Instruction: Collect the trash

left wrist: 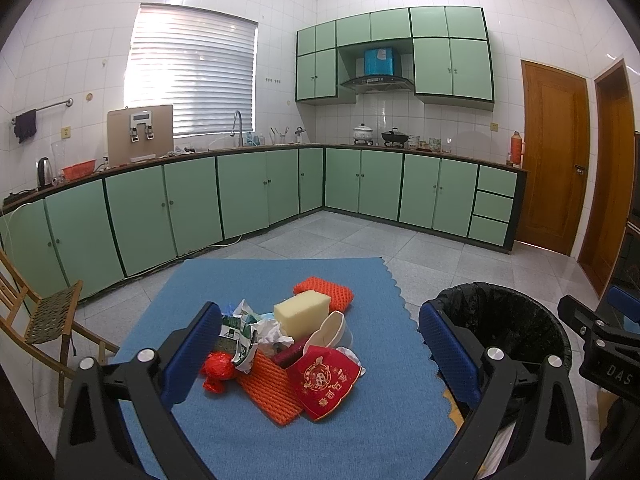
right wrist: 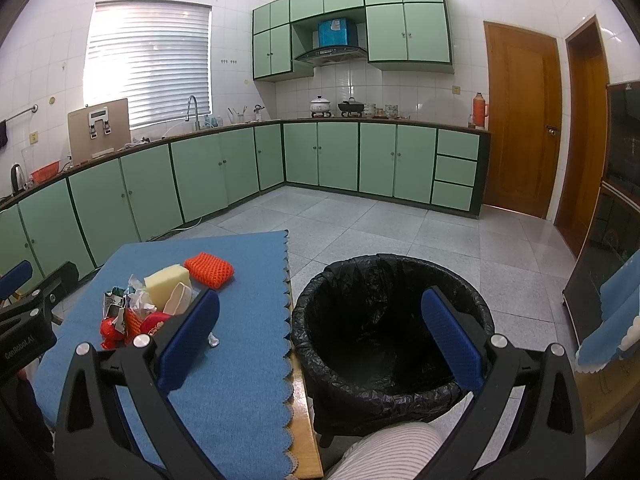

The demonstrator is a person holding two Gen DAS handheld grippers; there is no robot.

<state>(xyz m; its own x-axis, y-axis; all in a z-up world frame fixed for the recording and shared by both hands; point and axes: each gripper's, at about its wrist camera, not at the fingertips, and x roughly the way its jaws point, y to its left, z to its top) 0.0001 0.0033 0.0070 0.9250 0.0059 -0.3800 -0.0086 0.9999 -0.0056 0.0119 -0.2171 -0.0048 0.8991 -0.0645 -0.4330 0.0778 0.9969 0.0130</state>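
A pile of trash lies on the blue mat (left wrist: 360, 420): a yellow sponge block (left wrist: 302, 313), orange foam nets (left wrist: 325, 289), a red printed packet (left wrist: 325, 380), a red crumpled wrapper (left wrist: 216, 370), crumpled paper (left wrist: 272, 330) and a white cup (left wrist: 332, 326). My left gripper (left wrist: 320, 344) is open above the pile and holds nothing. My right gripper (right wrist: 320, 324) is open and empty, over the gap between the mat (right wrist: 240, 360) and the black-lined trash bin (right wrist: 392, 320). The bin also shows in the left wrist view (left wrist: 504, 320). The pile shows left of the right gripper (right wrist: 160, 296).
Green kitchen cabinets (left wrist: 240, 196) run along the far walls. A wooden folding chair (left wrist: 44, 316) stands left of the table. Wooden doors (right wrist: 520, 120) are at the right. A small white scrap (right wrist: 213, 340) lies on the mat. A striped knee (right wrist: 392, 452) is below the bin.
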